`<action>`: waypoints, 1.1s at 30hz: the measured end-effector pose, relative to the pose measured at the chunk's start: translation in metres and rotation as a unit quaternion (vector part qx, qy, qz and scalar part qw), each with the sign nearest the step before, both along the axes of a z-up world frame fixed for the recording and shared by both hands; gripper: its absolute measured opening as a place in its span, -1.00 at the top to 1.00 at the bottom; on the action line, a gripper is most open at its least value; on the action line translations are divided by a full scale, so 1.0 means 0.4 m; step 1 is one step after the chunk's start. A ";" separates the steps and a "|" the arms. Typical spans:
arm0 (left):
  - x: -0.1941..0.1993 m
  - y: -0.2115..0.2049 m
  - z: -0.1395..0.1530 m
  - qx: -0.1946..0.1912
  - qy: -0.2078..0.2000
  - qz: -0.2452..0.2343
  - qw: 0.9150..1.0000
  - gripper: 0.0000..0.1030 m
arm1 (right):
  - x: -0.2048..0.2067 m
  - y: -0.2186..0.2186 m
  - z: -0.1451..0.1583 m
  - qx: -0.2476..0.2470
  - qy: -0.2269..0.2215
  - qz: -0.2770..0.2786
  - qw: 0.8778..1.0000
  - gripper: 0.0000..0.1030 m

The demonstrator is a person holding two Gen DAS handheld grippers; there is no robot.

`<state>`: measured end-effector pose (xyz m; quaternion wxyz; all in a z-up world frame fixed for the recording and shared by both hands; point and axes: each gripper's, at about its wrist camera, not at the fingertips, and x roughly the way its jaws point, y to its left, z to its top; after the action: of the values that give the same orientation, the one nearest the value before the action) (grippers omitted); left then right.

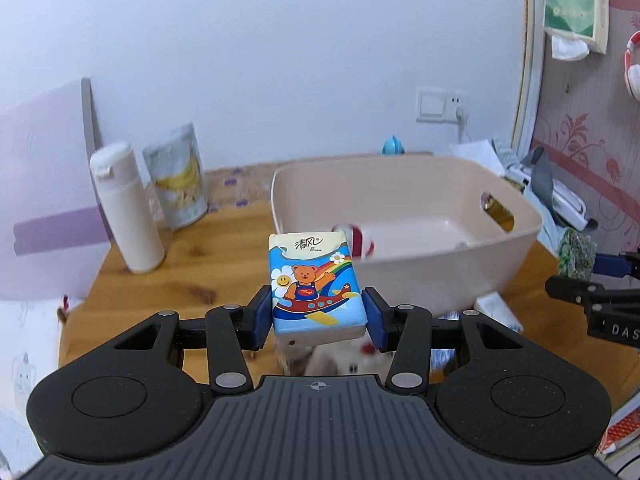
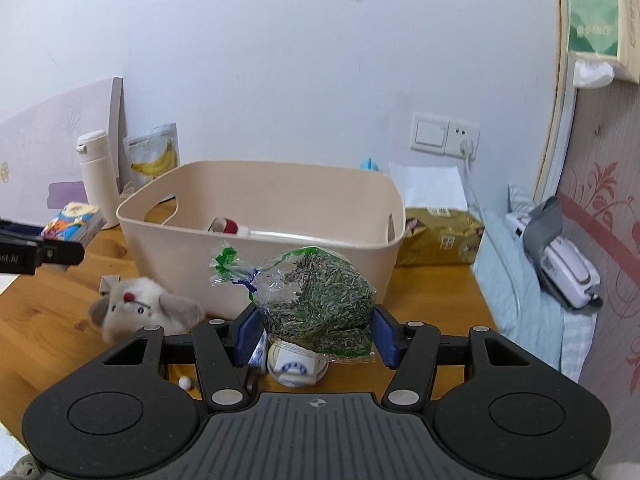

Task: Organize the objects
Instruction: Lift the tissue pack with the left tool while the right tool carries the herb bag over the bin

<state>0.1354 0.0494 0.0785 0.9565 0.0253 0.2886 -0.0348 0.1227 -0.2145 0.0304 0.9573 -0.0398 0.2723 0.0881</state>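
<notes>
My left gripper (image 1: 318, 318) is shut on a tissue pack (image 1: 316, 280) printed with a bear in a plane, held in the air before the beige bin (image 1: 404, 272). My right gripper (image 2: 316, 334) is shut on a clear bag of green dried herbs (image 2: 316, 300), lifted just in front of the same beige bin (image 2: 256, 272). In the right wrist view the tissue pack (image 2: 74, 222) shows at the far left. A red and white item (image 2: 226, 225) lies inside the bin. A grey and white plush toy (image 2: 140, 308) lies on the wooden table (image 2: 48, 320) beside the bin.
A white bottle (image 1: 126, 208) and a banana snack pouch (image 1: 178, 176) stand at the table's back left. A small blue and white cup (image 2: 294, 366) sits under the herb bag. A gold box (image 2: 440, 236) lies right of the bin, with bedding and a white device (image 2: 560, 268) beyond.
</notes>
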 end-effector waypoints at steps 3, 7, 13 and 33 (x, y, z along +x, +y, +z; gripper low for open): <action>0.023 -0.009 0.020 0.003 -0.012 -0.004 1.000 0.06 | 0.016 0.001 0.013 -0.003 -0.007 -0.002 1.000 -0.08; 0.056 -0.022 0.039 0.007 -0.021 -0.011 1.000 0.06 | 0.037 0.000 0.029 0.001 -0.019 -0.011 1.000 -0.08; 0.119 -0.038 0.049 0.004 -0.024 -0.019 1.000 0.06 | 0.084 -0.001 0.041 0.004 -0.026 -0.018 0.999 -0.08; 0.346 -0.097 -0.043 0.004 0.027 -0.025 0.999 0.06 | 0.252 0.011 0.031 0.001 -0.012 -0.031 0.999 -0.08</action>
<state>0.2737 0.0105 0.0614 0.9471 0.0358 0.3136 -0.0578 0.2233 -0.2101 0.0429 0.9629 -0.0312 0.2617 0.0578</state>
